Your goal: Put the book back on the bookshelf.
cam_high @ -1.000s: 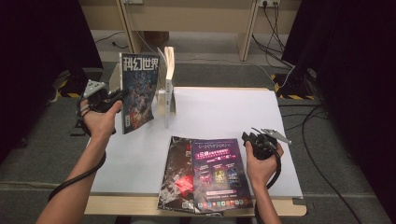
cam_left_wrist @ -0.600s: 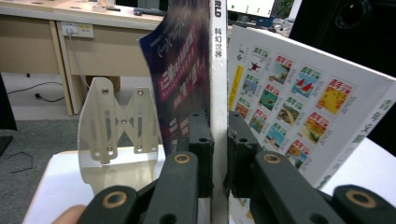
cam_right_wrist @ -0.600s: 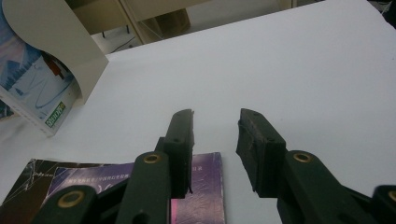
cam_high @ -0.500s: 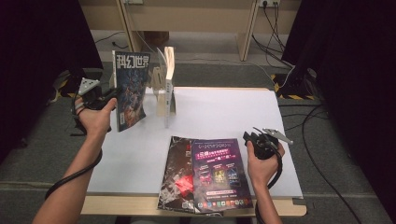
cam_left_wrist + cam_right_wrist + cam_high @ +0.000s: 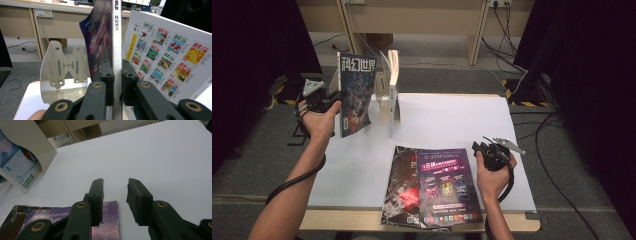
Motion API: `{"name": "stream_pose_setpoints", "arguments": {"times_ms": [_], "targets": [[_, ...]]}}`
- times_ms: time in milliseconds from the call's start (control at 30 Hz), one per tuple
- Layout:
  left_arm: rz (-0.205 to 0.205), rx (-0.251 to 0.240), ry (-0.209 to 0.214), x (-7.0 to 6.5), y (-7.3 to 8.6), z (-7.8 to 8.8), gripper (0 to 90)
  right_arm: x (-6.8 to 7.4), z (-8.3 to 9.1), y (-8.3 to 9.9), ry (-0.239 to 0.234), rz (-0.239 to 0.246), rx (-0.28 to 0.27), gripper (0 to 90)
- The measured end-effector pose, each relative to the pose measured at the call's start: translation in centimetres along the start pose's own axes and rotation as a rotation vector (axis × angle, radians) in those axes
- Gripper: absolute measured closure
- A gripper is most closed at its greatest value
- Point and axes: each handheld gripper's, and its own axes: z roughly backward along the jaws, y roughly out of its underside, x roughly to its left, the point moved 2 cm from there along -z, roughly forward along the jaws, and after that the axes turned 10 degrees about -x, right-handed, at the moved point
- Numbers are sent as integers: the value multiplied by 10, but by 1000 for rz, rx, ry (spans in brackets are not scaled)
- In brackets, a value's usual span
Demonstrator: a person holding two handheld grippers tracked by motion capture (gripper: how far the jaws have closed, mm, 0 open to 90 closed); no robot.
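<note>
— What does your left tool (image 5: 328,100) do at this moment?

— I have it closed on a magazine (image 5: 356,92), which it holds upright above the left edge of the worktop (image 5: 462,120). In the left gripper view my two black jaws press the white spine (image 5: 117,50) from both sides, so the grip is firm. The cover with the big white characters faces me in the high view.

— And where is the magazine compared to the stand?

— It is just to the left of the metal bookend (image 5: 390,107), near it, but I cannot tell if they touch. In the left gripper view I see the bookend (image 5: 63,75) behind the magazine on the left side, and another magazine's back cover with many small pictures (image 5: 170,55) on the right side. One book (image 5: 393,67) is already standing at the bookend.

— What about the right tool (image 5: 486,149)?

— It is open and holds nothing. In the right gripper view the jaws stand apart, with only the white worktop (image 5: 155,157) between them. My right hand (image 5: 493,170) rests on the worktop just beside the right edge of the purple magazine (image 5: 447,185). This one lies flat on top of a darker magazine (image 5: 401,192) near the front edge.

— Does the right tool touch the purple magazine?

— The left jaw is over its corner (image 5: 110,220), but I cannot tell if it touches.
</note>
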Motion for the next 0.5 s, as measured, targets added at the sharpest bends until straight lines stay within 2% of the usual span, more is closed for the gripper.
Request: {"name": "stream_pose_setpoints", "arguments": {"times_ms": [400, 500], "targets": [[-13, -10, -1, -2, -6, -24, 828, 0, -1, 0, -1, 1, 0, 660], [-31, -18, -2, -2, -4, -32, 828, -1, -1, 0, -1, 0, 1, 660]]}}
